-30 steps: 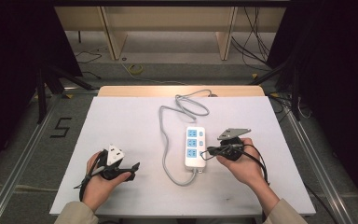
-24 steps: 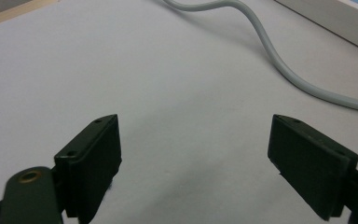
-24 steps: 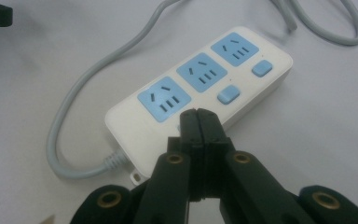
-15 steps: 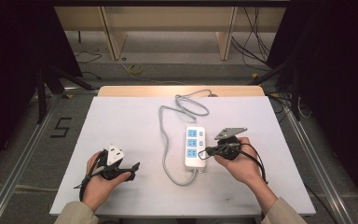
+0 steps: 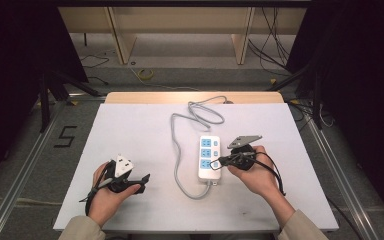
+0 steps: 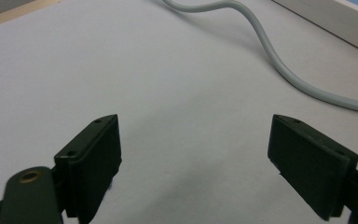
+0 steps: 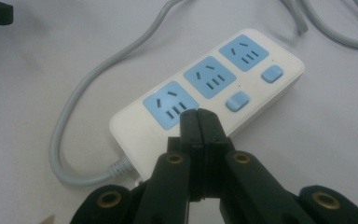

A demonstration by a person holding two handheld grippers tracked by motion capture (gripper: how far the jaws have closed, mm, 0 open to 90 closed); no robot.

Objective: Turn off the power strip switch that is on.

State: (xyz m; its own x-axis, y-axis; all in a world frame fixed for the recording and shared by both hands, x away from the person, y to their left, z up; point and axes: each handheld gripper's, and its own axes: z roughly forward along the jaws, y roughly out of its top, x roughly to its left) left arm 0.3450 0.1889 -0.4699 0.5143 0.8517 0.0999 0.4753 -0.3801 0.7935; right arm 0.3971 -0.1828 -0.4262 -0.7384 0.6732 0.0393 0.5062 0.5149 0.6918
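Each hand-held gripper is black. The left gripper (image 6: 193, 163) has flat rectangular jaw pads fixed with small screws. The right gripper (image 7: 199, 122) shows brass-coloured pivot bushings, a grey triangular top plate and a black cable. Sleeves are beige.

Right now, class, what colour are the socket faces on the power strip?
Light blue, set in the white power strip; clearest in the right gripper view.

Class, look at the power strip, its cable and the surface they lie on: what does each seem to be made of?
Power strip: apparently hard plastic, a smooth white shell with a soft sheen and matte blue socket faces. Cable: probably rubbery plastic sheathing, grey, bending in loose curves. Table: a flat, matte white top without glare, perhaps a laminate or sheet over the wood visible along the far edge.
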